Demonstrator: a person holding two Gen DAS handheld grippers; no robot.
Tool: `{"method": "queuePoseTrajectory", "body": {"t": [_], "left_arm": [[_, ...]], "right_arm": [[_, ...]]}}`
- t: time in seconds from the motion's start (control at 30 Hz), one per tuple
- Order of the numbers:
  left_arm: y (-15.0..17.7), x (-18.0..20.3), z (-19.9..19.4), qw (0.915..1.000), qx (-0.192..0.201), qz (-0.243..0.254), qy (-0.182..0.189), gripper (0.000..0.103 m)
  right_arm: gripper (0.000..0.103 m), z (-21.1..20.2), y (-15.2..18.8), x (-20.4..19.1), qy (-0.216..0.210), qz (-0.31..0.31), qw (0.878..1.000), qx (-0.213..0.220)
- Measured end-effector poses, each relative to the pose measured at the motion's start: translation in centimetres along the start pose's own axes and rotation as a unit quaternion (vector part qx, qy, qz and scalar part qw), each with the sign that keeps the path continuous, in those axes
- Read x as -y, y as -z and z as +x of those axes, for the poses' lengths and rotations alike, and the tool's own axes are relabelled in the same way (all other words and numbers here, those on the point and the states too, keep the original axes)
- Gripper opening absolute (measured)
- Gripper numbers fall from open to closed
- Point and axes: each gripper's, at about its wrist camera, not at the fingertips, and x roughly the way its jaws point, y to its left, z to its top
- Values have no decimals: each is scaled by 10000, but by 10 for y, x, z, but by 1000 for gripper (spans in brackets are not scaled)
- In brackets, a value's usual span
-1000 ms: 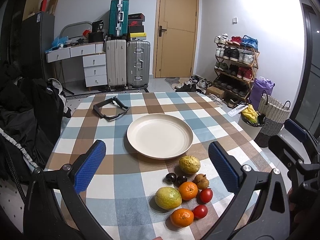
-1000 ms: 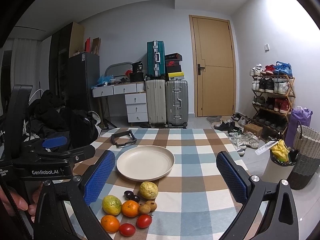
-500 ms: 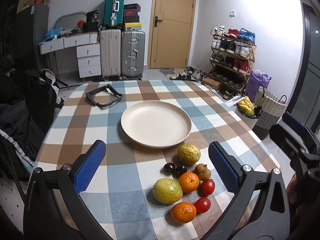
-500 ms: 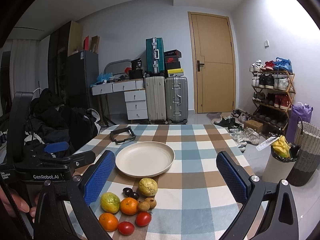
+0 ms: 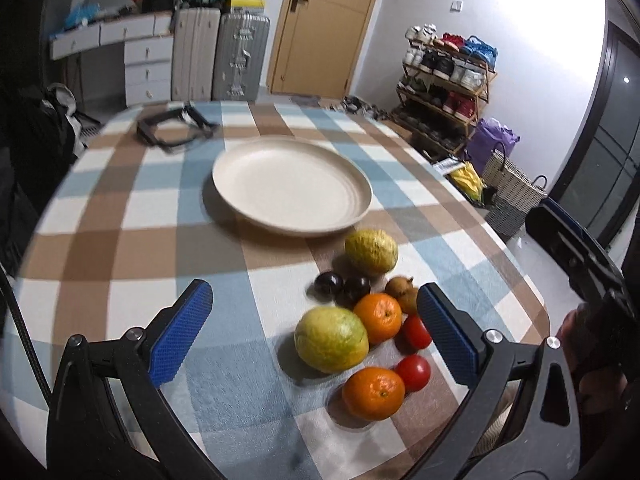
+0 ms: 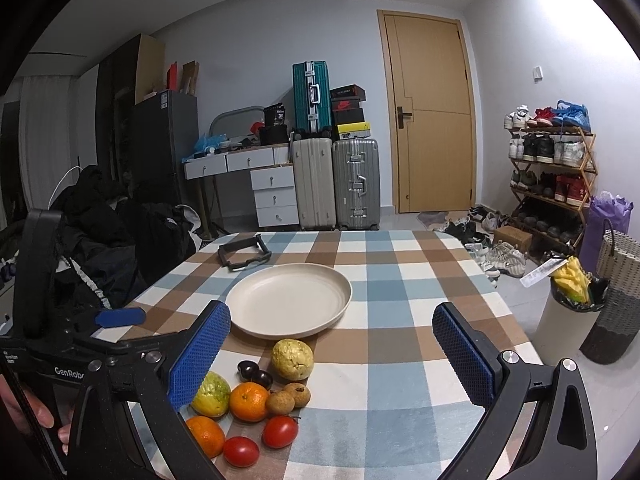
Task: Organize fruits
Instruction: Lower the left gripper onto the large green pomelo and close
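A cream plate [image 5: 291,186] [image 6: 289,305] lies bare on the checked tablecloth. Near the table's front edge sits a cluster of fruit: two guavas [image 5: 331,338] [image 6: 292,359], two oranges [image 5: 373,393] [image 6: 248,401], two tomatoes [image 5: 413,372] [image 6: 280,431], two dark plums [image 5: 329,286] [image 6: 248,369] and small brown fruits [image 5: 402,293] [image 6: 287,399]. My left gripper [image 5: 315,332] is open, hovering low over the near guava and orange. My right gripper [image 6: 331,356] is open above the table, right of the cluster. Neither holds anything.
A black folded frame [image 5: 173,129] [image 6: 244,255] lies beyond the plate at the far left. Dark bags and clothes [image 6: 104,232] pile beside the table's left. A bin [image 6: 568,320], a woven basket [image 6: 618,280] and a shoe rack [image 6: 550,168] stand to the right.
My left gripper has dipped down and forward toward the fruit cluster, which now looms larger between its fingers. The right gripper drifted slightly forward. No fruit moved.
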Motion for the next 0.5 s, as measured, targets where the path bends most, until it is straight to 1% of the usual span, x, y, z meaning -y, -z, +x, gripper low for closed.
{"method": "queuePoseTrajectory", "body": {"t": [0.1, 0.27, 0.33, 0.43, 0.5], "left_arm": [[6, -9, 14, 9996, -189, -117, 172, 99], [13, -17, 29, 9978, -377, -295, 463, 95], [14, -19, 35, 9972, -466, -351, 473, 92], [14, -21, 40, 9958, -558, -416, 600, 89], [15, -21, 43, 9951, -593, -421, 674, 86]], "right_arm": [[103, 9, 5, 2, -40, 46, 9999, -87], [103, 23, 11, 6, -51, 109, 9997, -213], [103, 27, 12, 8, -63, 140, 9996, -250], [103, 33, 15, 10, -64, 162, 9993, -325], [103, 35, 17, 11, -70, 171, 9992, -352]]}}
